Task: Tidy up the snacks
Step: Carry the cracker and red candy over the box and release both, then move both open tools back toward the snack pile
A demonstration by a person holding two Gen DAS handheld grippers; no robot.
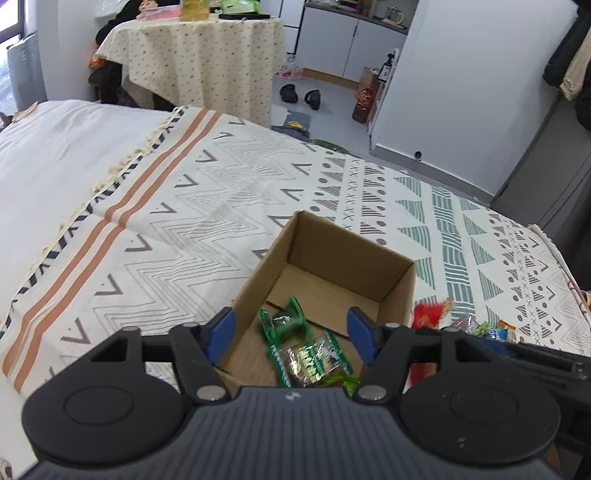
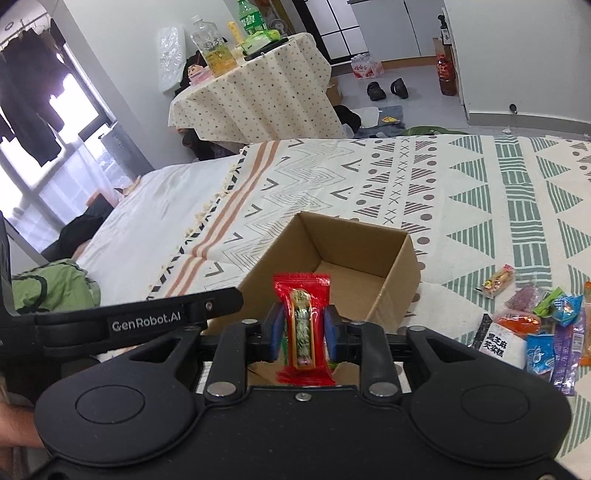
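In the right wrist view, the words "GenRobot.AI" stand in pale letters on the black arm of the left gripper, at about 9 o'clock from the cardboard box. At about 4 o'clock from this box, a white snack packet carries black Chinese characters, which read "黑芝麻" and, under them, something like "芡实糕". The green bottle label on the far table has white characters, but they are too small to read. In the left wrist view, no text can be read.
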